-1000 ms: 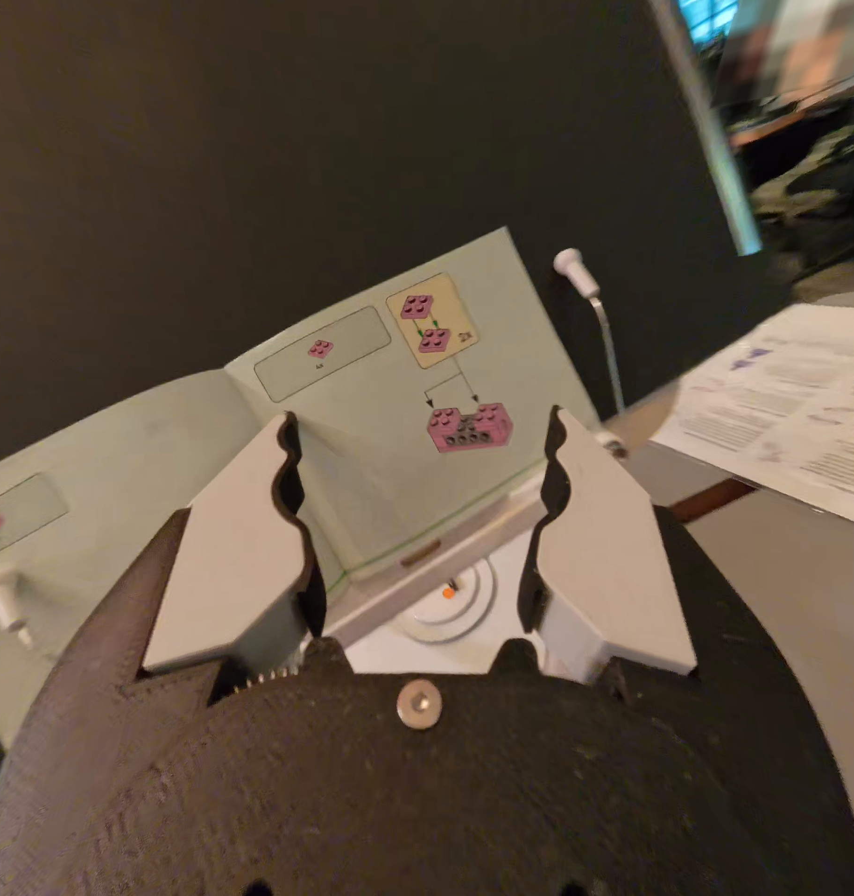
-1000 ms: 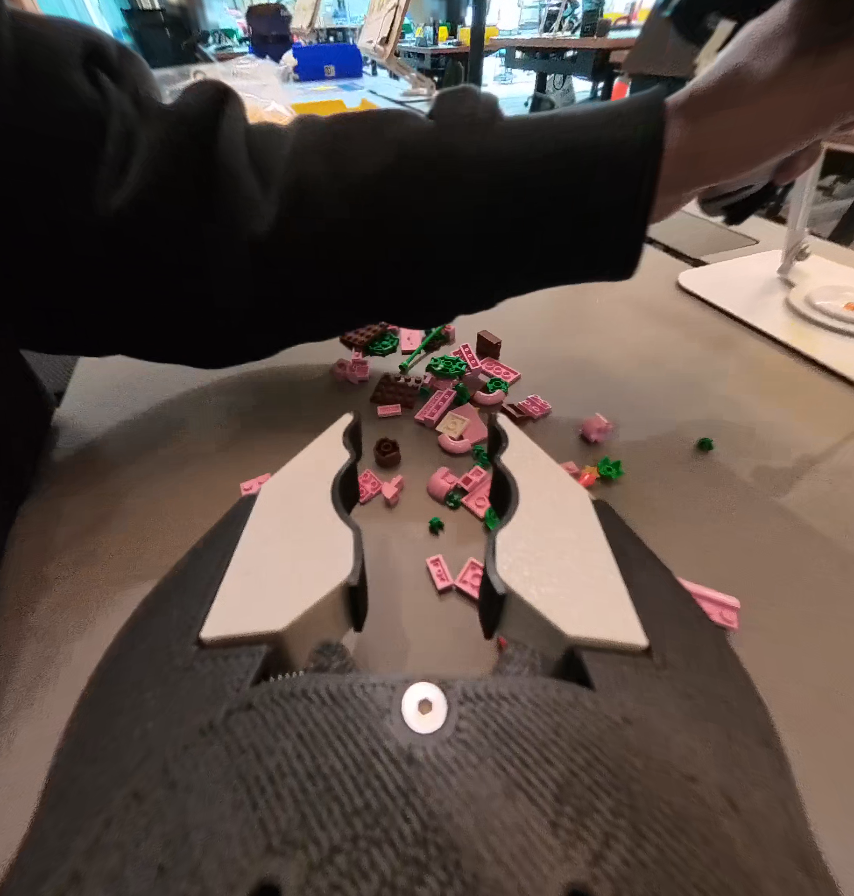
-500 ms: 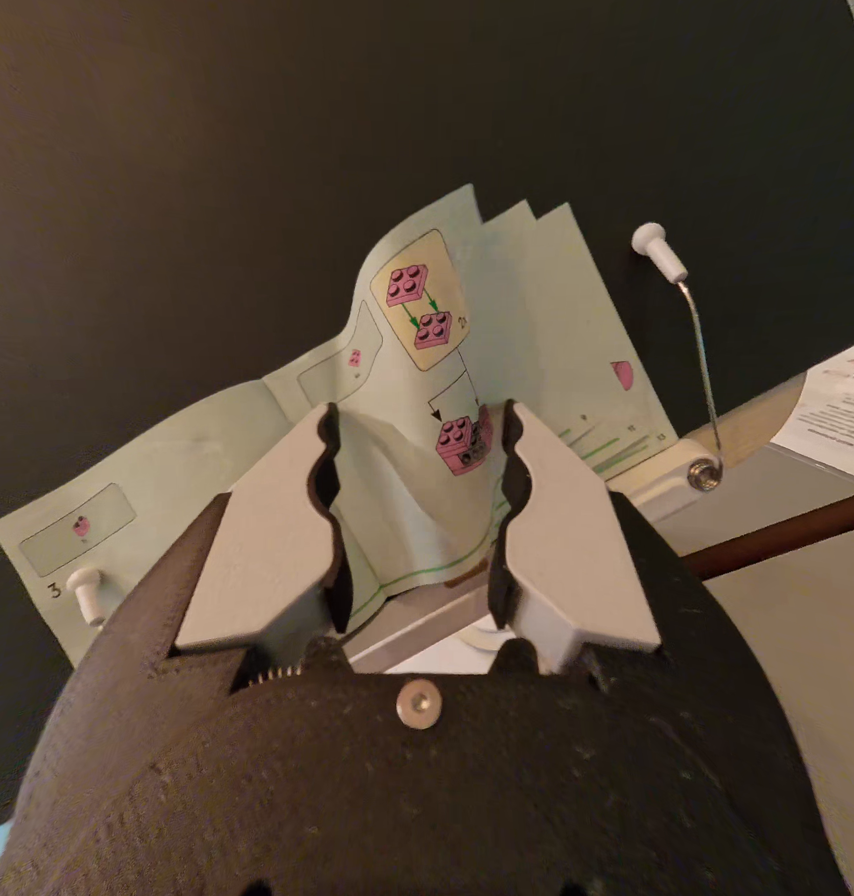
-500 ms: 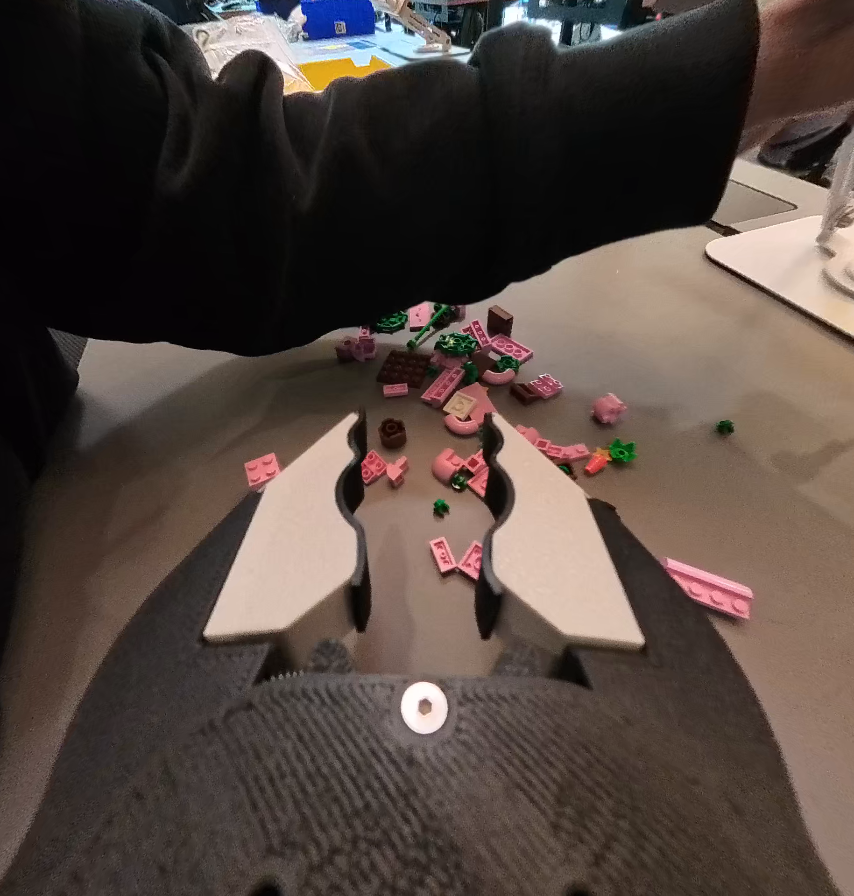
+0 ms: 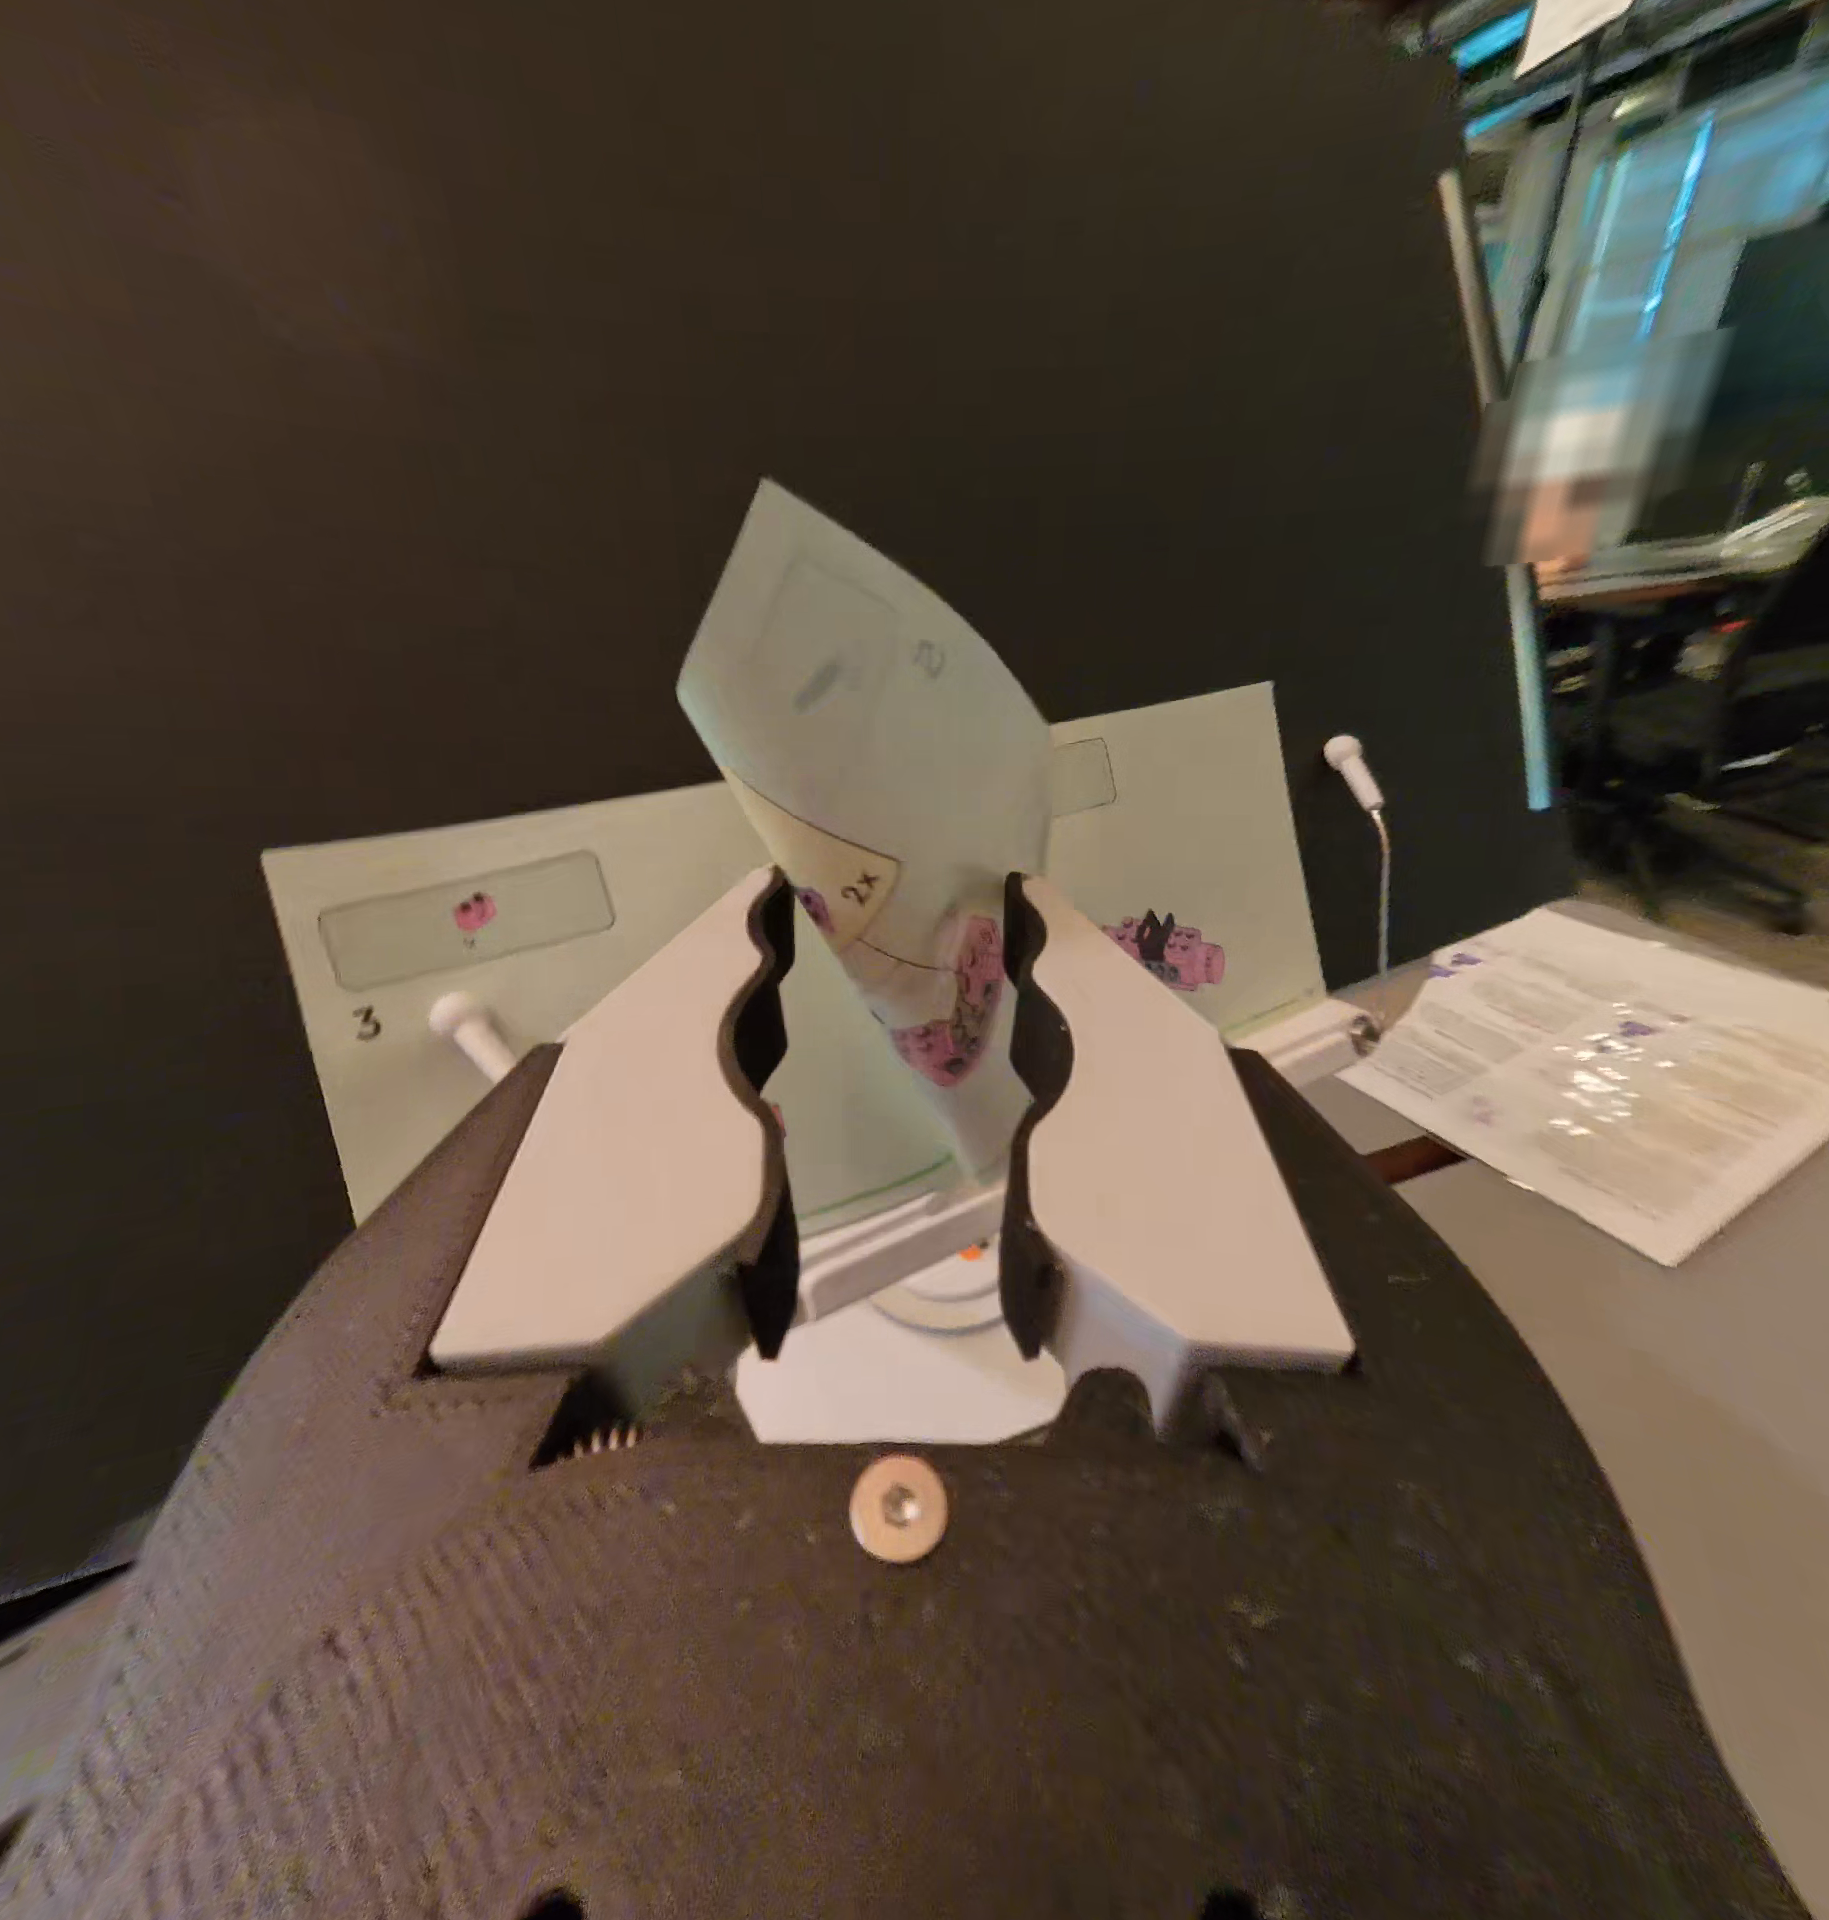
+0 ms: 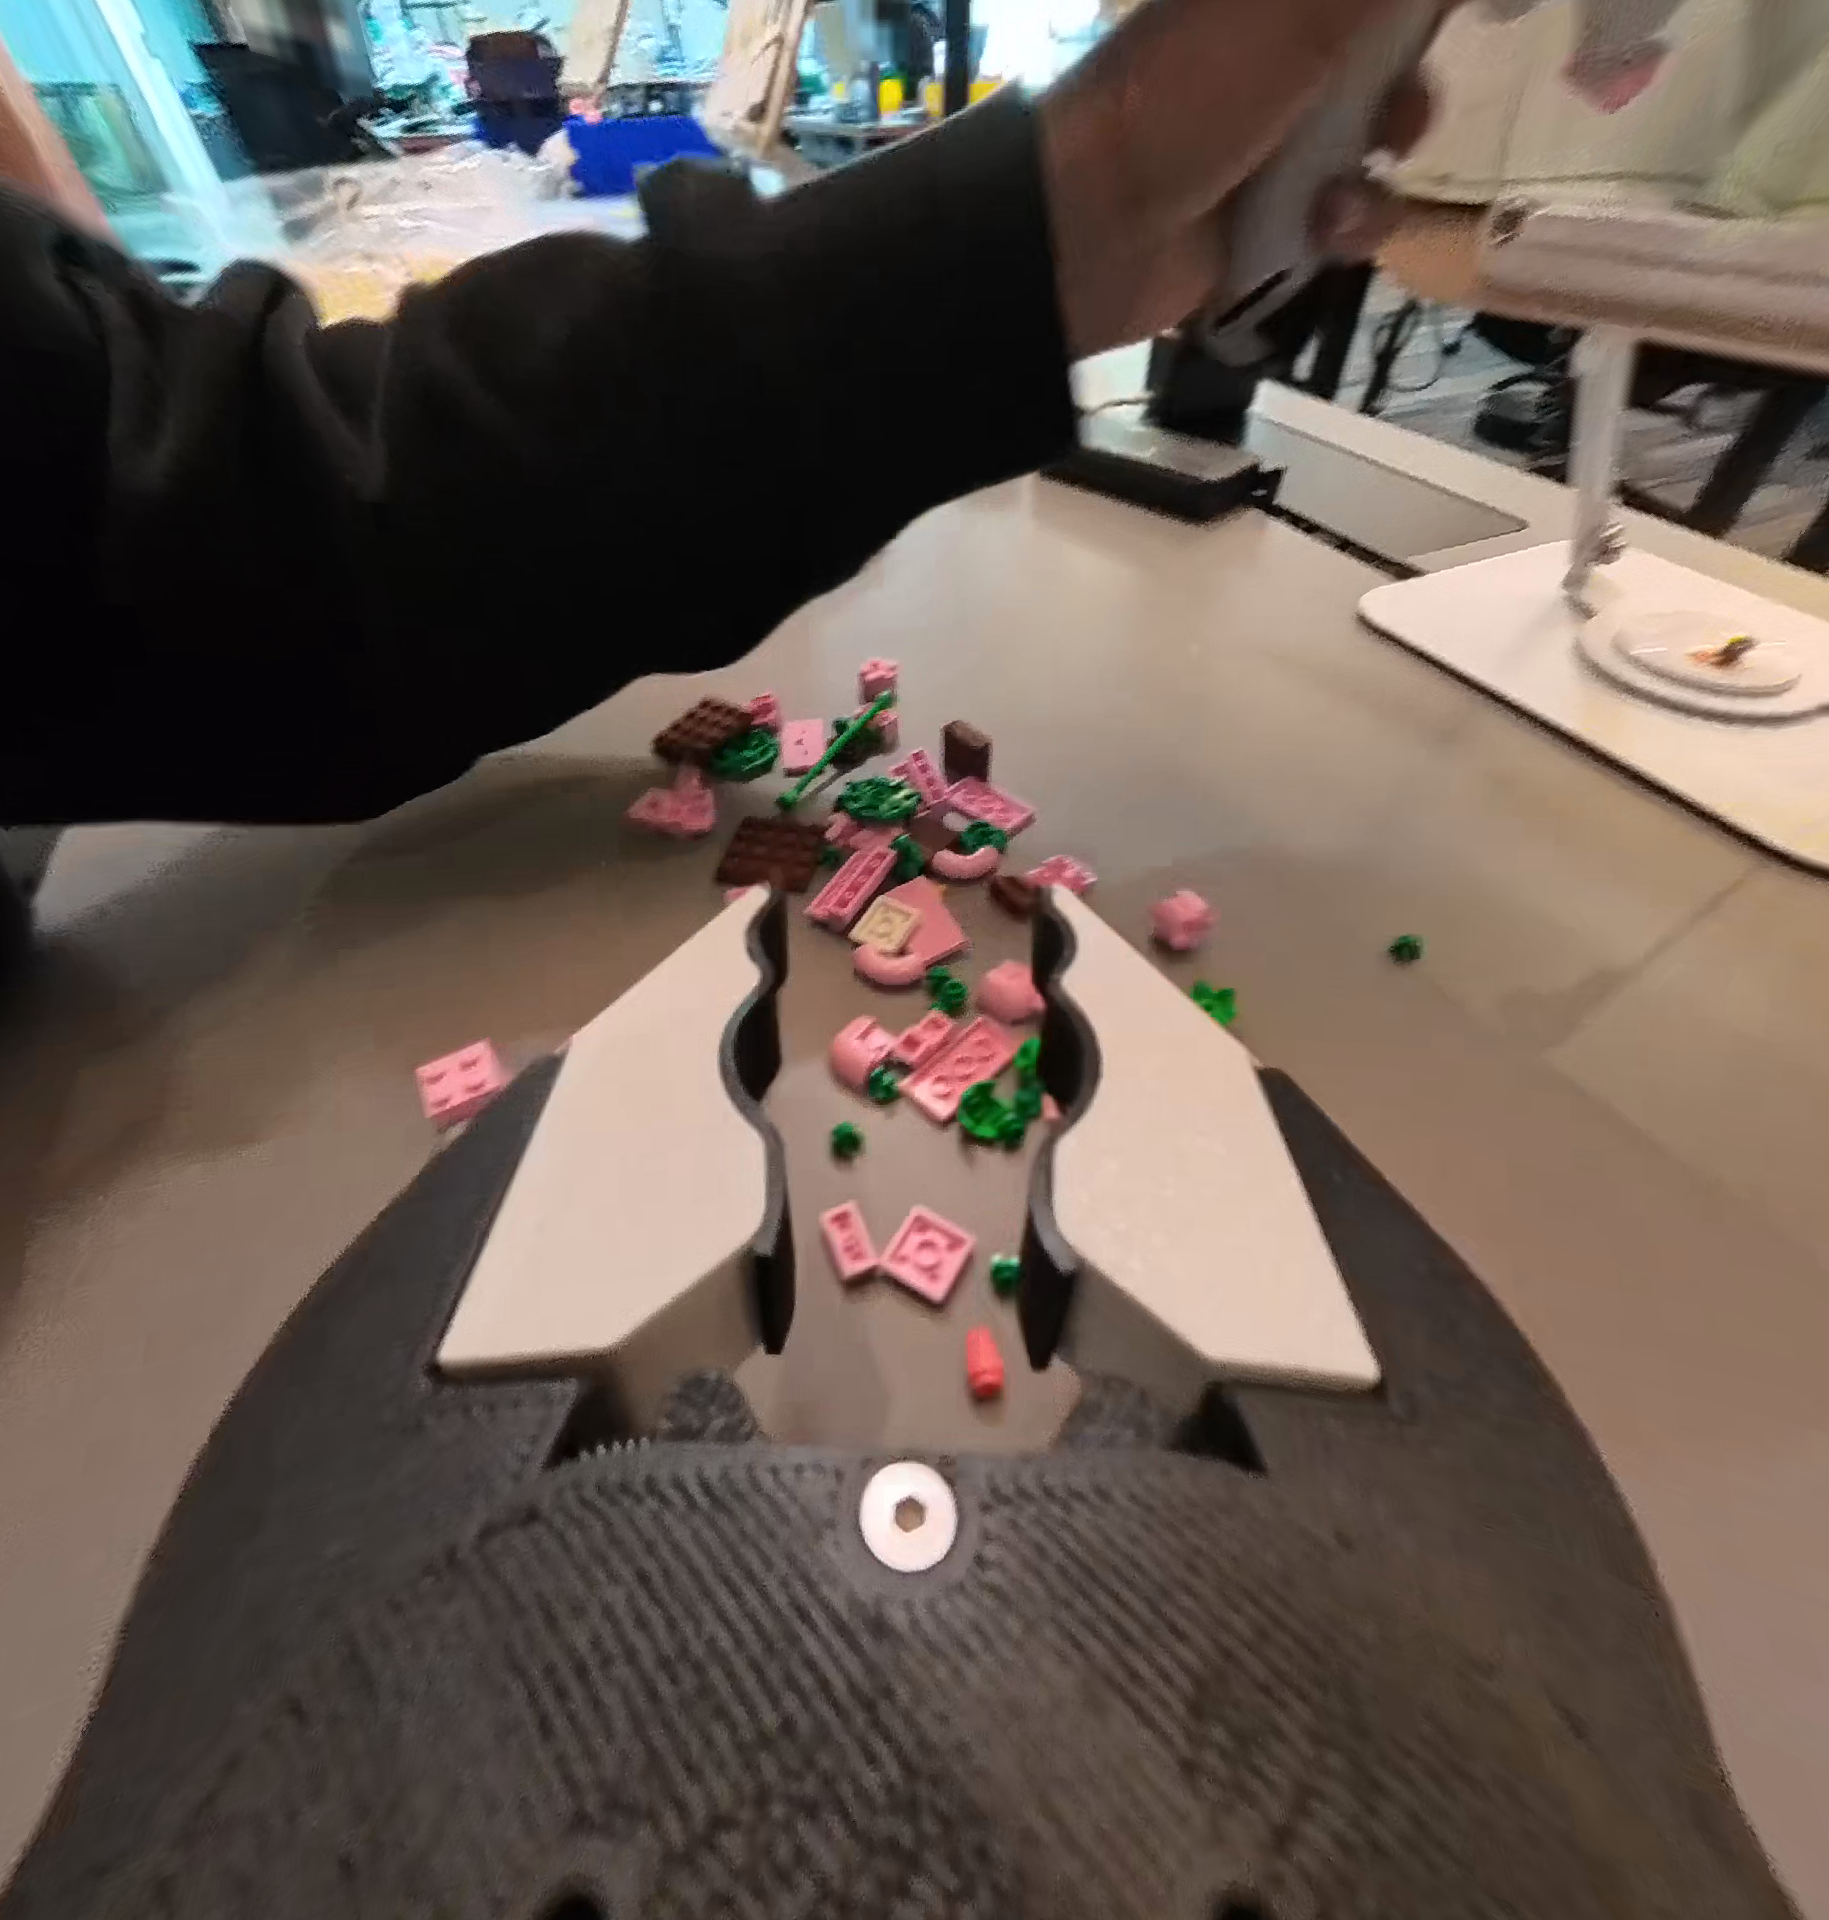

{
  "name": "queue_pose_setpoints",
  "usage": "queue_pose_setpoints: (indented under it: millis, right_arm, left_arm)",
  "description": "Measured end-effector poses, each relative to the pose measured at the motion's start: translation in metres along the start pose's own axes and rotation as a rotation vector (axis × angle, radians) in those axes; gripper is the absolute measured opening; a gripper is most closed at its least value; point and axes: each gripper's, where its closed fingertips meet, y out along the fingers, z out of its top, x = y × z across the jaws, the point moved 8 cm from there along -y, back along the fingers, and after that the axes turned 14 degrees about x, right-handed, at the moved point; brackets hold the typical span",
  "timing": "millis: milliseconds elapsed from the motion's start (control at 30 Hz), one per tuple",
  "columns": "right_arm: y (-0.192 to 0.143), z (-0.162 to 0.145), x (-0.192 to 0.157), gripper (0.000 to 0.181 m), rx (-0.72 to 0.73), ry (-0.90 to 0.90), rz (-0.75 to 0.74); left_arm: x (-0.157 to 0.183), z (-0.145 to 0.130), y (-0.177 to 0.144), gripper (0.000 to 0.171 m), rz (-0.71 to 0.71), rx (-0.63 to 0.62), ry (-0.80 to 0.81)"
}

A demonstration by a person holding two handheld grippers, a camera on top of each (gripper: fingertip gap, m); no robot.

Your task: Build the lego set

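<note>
The left claw (image 5: 894, 1049) stands apart with a curled page (image 5: 868, 790) of the booklet (image 5: 536, 935) rising between its fingers; whether either finger touches the paper I cannot tell. The page is mid-turn (bent over, not flat), so it could spring back, crease or tear if the claw closes on it or drags sideways, and a hard pull might tip the booklet off its white stand (image 5: 889, 1382). The right claw (image 6: 905, 1049) also stands apart, empty, low over the table (image 6: 1201, 707), with the bricks (image 6: 889, 883) strewn just beyond and beneath its fingers. A sleeve (image 6: 474, 468) crosses above the bricks; lowered, it could scatter them.
</note>
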Motion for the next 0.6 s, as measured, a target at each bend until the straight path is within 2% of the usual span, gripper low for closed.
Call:
queue_pose_setpoints:
  millis: [133,300,367,467,533,600]
  right_arm:
    - [0.020,0.029,0.027,0.065,0.025,-0.115,-0.094]
    - [0.081,0.089,0.086,0.078,0.115,-0.134,-0.174]
    - [0.103,0.121,0.109,0.077,0.227,-0.051,-0.219]
    - [0.123,0.167,0.137,0.070,0.383,0.045,-0.225]
    - [0.133,0.194,0.158,0.058,0.438,0.029,-0.197]
    - [0.145,0.217,0.176,0.048,0.472,-0.056,-0.081]
  left_arm:
    - [-0.014,-0.005,-0.011,0.036,-0.029,-0.009,-0.113]
    - [-0.023,-0.010,-0.016,0.015,-0.097,-0.004,-0.249]
    - [-0.026,-0.012,-0.018,0.004,-0.115,0.012,-0.294]
    - [-0.029,-0.015,-0.019,0.000,-0.168,0.013,-0.324]
    - [-0.032,-0.016,-0.020,0.000,-0.188,0.030,-0.356]
    - [-0.034,-0.016,-0.017,0.000,-0.226,0.027,-0.415]
